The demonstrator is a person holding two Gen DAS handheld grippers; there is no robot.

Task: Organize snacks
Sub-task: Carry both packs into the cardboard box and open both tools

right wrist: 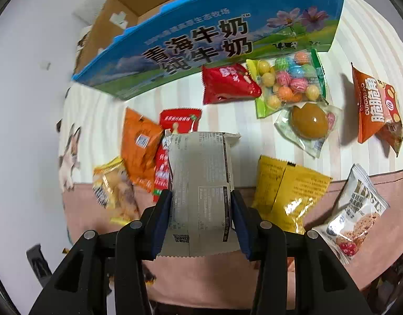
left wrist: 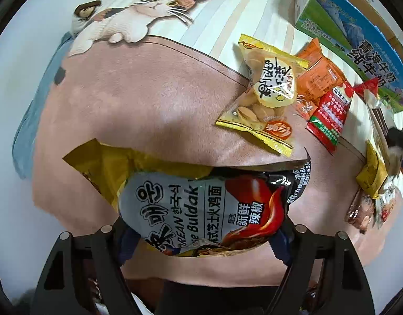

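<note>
Cat-print bedspread [right wrist: 267, 131], milk box [right wrist: 201, 44], candy bag [right wrist: 288, 84], red packet [right wrist: 227, 84], yellow packet [right wrist: 288, 191]

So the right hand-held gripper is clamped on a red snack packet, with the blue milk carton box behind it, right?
Not quite. In the right wrist view, the right hand-held gripper is clamped on a grey-white snack packet, not a red one. The blue milk carton box does stand behind it.

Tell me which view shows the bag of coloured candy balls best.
The right wrist view: the bag of coloured candy balls lies whole and sharp below the milk carton box. The left wrist view does not show it.
</note>
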